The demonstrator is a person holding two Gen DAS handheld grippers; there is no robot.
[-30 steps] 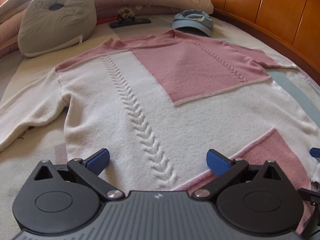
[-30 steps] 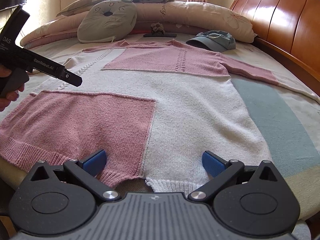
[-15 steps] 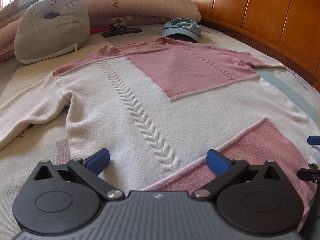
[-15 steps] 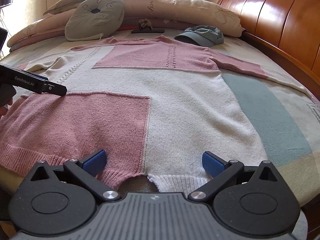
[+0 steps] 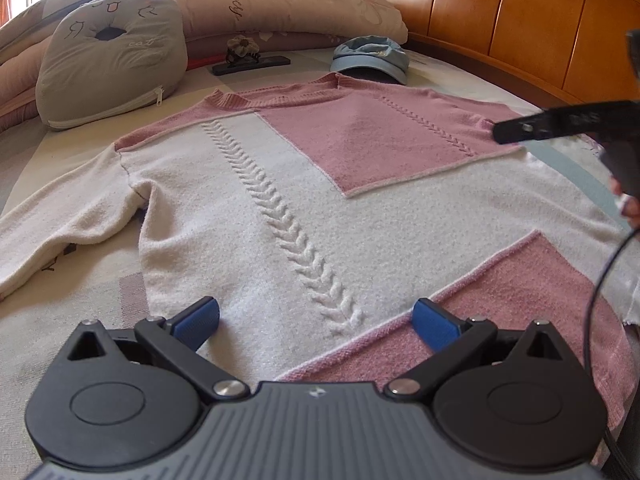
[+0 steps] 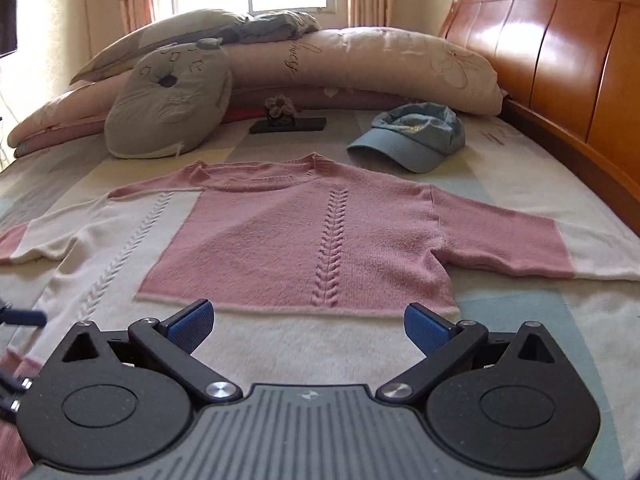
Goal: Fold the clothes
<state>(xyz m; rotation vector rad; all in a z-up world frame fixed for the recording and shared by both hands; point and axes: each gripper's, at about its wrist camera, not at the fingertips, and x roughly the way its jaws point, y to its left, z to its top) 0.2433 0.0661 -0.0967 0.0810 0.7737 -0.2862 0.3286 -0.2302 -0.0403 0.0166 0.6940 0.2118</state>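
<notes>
A pink and white knit sweater [image 5: 280,184] lies spread flat, front up, on the bed, neck toward the pillows and both sleeves stretched out sideways. My left gripper [image 5: 316,318] hovers open over its lower hem, nothing between the blue pads. The right gripper [image 6: 308,320] is open too, above the sweater [image 6: 304,232] middle, facing the pink chest panel and the right sleeve [image 6: 512,240]. In the left wrist view the right tool [image 5: 560,124] and the hand holding it show at the right edge.
A blue cap [image 6: 412,136] sits past the collar, with a grey cat cushion [image 6: 168,108], long pillows [image 6: 360,64] and a dark flat object with a flower clip [image 6: 288,122] behind. A wooden headboard [image 6: 560,60] runs along the right side.
The right gripper has moved forward from the hem to over the sweater's middle. The left gripper has shifted only slightly. Both stay open.
</notes>
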